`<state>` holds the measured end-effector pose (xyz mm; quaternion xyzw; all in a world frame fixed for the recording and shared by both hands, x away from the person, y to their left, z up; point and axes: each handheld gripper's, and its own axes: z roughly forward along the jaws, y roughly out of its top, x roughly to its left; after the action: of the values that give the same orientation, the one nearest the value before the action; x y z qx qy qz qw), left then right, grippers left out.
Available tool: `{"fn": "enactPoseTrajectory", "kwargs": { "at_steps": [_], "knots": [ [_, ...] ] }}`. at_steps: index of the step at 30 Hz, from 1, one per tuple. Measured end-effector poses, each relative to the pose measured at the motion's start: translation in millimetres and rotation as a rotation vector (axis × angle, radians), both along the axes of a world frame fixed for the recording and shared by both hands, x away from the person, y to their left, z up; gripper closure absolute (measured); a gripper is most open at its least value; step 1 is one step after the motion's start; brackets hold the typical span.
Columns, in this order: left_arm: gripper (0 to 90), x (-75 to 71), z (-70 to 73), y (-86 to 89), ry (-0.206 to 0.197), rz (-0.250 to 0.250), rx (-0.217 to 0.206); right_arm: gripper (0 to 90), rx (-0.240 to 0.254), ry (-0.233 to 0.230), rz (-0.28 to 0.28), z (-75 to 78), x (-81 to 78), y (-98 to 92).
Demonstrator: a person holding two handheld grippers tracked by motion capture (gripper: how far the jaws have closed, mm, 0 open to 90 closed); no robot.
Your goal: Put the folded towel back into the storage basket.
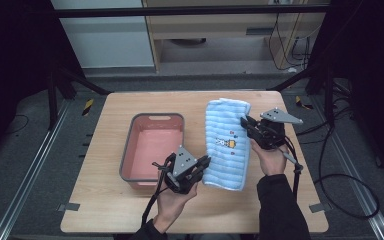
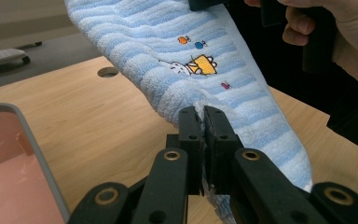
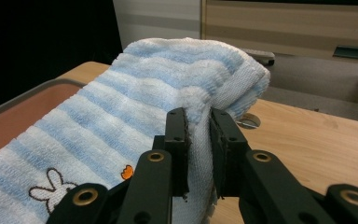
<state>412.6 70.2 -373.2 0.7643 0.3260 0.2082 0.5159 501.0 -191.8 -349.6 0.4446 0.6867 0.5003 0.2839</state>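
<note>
Wooden and pale, the table (image 1: 105,200) in the high view stands on grey floor among dark frame bars, carrying a pink basin (image 1: 152,147) at left and a blue striped towel (image 1: 226,142) just right of it, with the left gripper (image 1: 204,164) at the towel's near left edge and the right gripper (image 1: 246,122) at its far right edge. From the left gripper view, the jaws are closed tight on the towel's (image 2: 177,42) edge above the tabletop (image 2: 88,121), the basin's rim (image 2: 37,149) at lower left. From the right gripper view, the jaws pinch a fold of the towel (image 3: 135,107), beyond it the table (image 3: 307,140) with a round hole (image 3: 248,121) and a wood-panelled wall (image 3: 284,23).
</note>
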Motion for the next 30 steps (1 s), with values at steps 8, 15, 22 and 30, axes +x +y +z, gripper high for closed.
{"fn": "enactPoseTrajectory", "kwargs": {
  "at_steps": [8, 15, 22, 30],
  "knots": [
    [86.3, -0.1, 9.0, 15.8, -0.021, 0.027, -0.005, 78.4, -0.005, -0.028, 0.018, 17.7, 3.7, 18.3],
    [86.3, 1.0, 16.2, 32.7, -0.023, 0.047, -0.025, 78.5, -0.008, -0.04, 0.034, 24.9, 8.1, 36.4],
    [86.3, 1.2, 21.2, 45.8, -0.036, 0.063, -0.028, 78.4, -0.013, -0.05, 0.051, 31.5, 12.1, 51.9],
    [86.3, 1.7, 26.6, 61.2, -0.048, 0.083, -0.03, 78.4, -0.012, -0.059, 0.066, 36.3, 15.7, 65.8]
  ]
}}
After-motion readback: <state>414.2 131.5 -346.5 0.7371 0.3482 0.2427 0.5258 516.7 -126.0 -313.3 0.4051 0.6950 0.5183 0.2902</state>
